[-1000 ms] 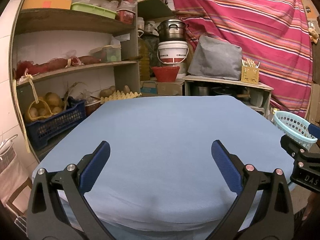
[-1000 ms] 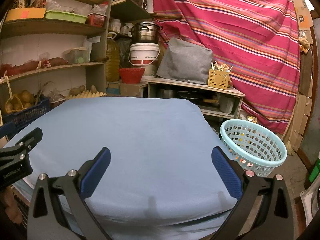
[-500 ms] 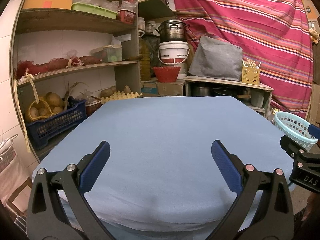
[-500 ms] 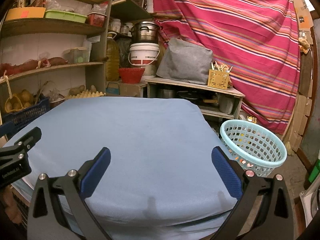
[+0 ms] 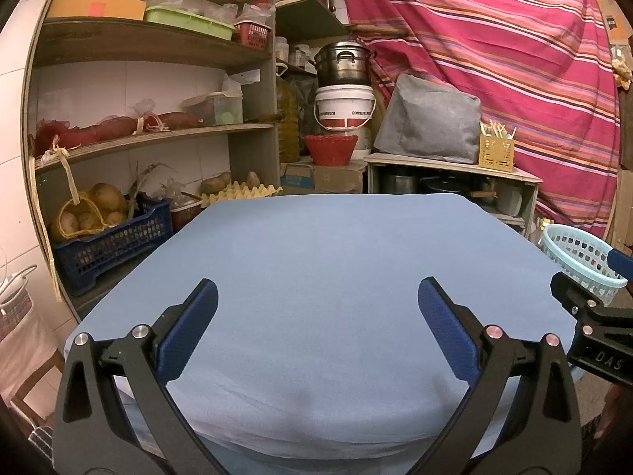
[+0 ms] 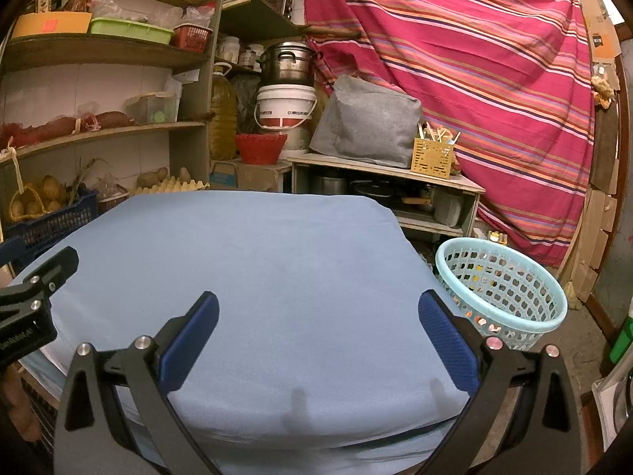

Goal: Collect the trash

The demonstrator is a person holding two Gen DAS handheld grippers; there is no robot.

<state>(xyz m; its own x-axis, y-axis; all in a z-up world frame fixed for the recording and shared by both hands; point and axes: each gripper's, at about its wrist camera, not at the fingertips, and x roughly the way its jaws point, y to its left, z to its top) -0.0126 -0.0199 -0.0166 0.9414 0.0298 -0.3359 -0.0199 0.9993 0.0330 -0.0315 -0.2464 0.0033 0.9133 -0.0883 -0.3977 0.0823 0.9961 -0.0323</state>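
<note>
Both grippers hover side by side over the near edge of the counter, which is covered in a plain light-blue cloth. Left gripper: jaws spread wide, nothing between the blue pads. Right gripper: jaws likewise spread wide and empty. A light-blue perforated basket stands on the floor just off the counter's right side, holding a few small bits of trash seen through its holes. Behind the counter: wooden shelves with potatoes and trays, a white bucket under a steel pot, and a red striped curtain.
</note>
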